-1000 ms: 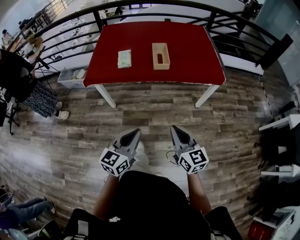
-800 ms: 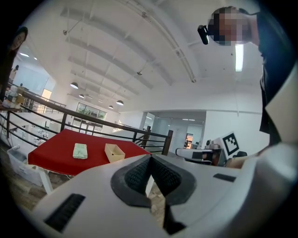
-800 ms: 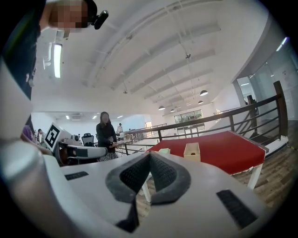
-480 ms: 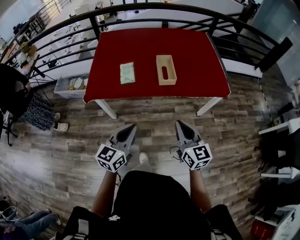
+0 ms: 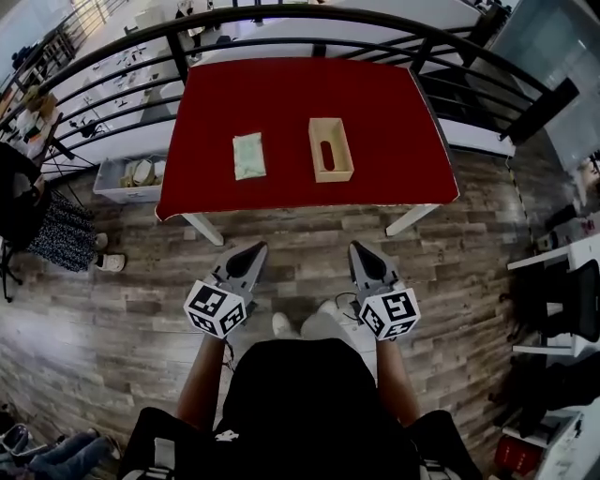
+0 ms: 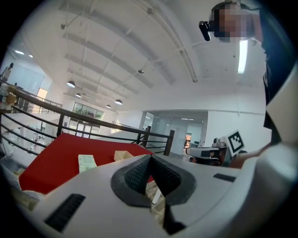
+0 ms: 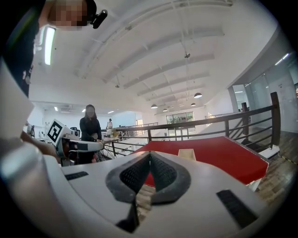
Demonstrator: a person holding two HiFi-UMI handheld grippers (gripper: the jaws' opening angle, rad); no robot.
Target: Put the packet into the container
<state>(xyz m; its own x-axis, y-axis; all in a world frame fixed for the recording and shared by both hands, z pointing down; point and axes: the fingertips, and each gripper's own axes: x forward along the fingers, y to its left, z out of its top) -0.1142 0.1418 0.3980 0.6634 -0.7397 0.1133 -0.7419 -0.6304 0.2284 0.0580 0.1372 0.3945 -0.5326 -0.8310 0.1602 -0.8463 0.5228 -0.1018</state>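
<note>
A pale green packet [image 5: 248,156] lies flat on the red table [image 5: 375,103], left of a small open wooden container [image 5: 330,148]. Both grippers hang over the wooden floor in front of the table, well short of it. My left gripper [image 5: 254,249] is shut and empty, and so is my right gripper [image 5: 359,248]. In the left gripper view the packet [image 6: 86,162] and container [image 6: 123,155] show beyond the closed jaws [image 6: 151,156]. In the right gripper view the container [image 7: 186,154] sits on the red table [image 7: 223,158] past the closed gripper [image 7: 150,155].
A black metal railing [image 5: 309,23] curves round the table's far side. White table legs [image 5: 202,228] stand at the near corners. A grey bin [image 5: 127,176] sits left of the table. A person [image 7: 90,128] stands far off in the right gripper view.
The view has drawn closer to the table, which now sits lower and larger in the head view. Both grippers stay shut and side by side.
</note>
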